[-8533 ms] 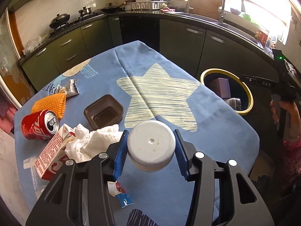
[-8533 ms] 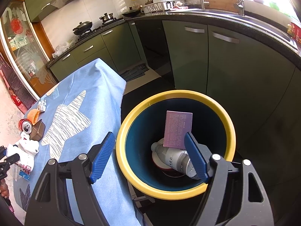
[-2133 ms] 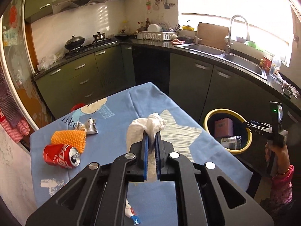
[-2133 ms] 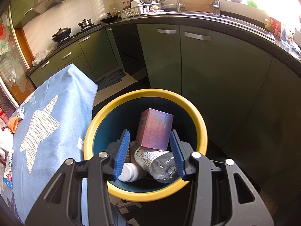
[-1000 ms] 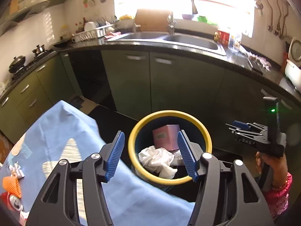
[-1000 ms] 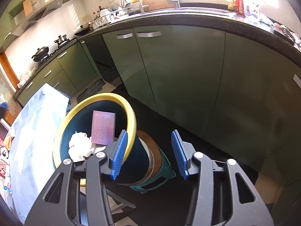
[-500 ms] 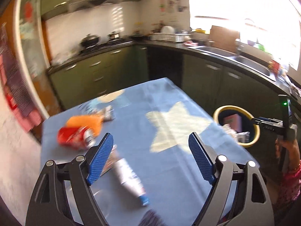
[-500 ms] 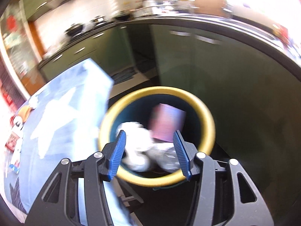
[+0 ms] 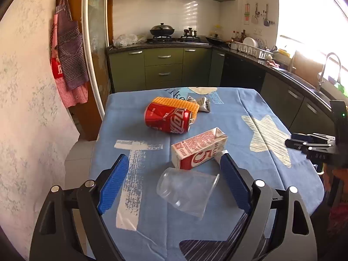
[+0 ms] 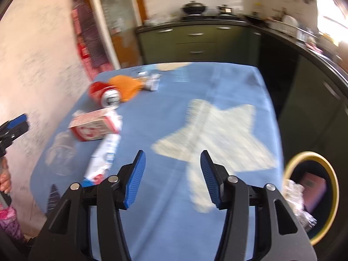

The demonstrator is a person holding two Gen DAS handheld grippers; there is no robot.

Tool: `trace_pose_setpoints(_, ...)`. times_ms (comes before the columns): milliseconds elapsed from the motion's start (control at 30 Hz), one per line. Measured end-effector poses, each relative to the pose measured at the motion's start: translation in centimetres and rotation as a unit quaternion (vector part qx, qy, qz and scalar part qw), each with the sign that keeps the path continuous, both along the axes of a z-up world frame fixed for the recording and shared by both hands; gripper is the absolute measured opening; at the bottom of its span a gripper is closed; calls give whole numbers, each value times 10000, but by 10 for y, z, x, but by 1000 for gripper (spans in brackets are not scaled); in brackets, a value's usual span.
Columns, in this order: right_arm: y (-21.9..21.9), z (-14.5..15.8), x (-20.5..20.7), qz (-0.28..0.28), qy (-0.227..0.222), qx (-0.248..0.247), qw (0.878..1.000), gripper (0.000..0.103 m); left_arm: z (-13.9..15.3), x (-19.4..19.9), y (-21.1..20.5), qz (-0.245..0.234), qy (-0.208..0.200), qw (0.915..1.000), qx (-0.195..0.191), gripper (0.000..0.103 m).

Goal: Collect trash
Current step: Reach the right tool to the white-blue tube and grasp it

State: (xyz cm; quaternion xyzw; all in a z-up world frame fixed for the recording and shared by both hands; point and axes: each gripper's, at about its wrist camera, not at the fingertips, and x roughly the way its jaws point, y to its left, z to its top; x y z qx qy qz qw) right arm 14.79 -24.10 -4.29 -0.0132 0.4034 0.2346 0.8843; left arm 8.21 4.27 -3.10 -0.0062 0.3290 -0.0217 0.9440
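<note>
My left gripper [image 9: 173,181] is open and empty, its blue pads on either side of a clear plastic cup [image 9: 187,191] lying on its side on the blue tablecloth [image 9: 239,113]. Behind the cup lie a red and white carton [image 9: 199,150], a red cola can [image 9: 168,119], an orange sponge [image 9: 177,103] and a silver wrapper [image 9: 203,104]. My right gripper [image 10: 173,174] is open and empty above the cloth's star pattern [image 10: 213,134]. In the blurred right wrist view the carton [image 10: 93,127], a white tube [image 10: 104,158], the can [image 10: 104,94] and the yellow-rimmed bin [image 10: 313,195] show.
The bin stands off the table's right edge and holds a pink box [image 10: 312,188] and crumpled white trash [image 10: 296,198]. Green kitchen cabinets [image 9: 163,69] and a counter with a sink [image 9: 304,76] run behind and right. An apron [image 9: 69,61] hangs on the left wall.
My left gripper has swung back from the bin to the table's left end and now frames the clear cup. My right gripper has turned from the bin to face the table.
</note>
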Motion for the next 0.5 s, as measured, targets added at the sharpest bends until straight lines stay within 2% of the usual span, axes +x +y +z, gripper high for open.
trace_pose_setpoints(133, 56, -8, -7, 424, 96, -62, 9990, 59, -10, -1, 6, -14, 52, 9999, -125, 85)
trace_pose_setpoints(233, 87, -20, -5, 466, 161, -326, 9982, 59, -14, -3, 9, -58, 62, 9998, -192, 85)
trace_pose_setpoints(500, 111, -57, 6, 379, 535, -872, 9940, 59, -23, -9, 24, -44, 68, 9994, -348, 85)
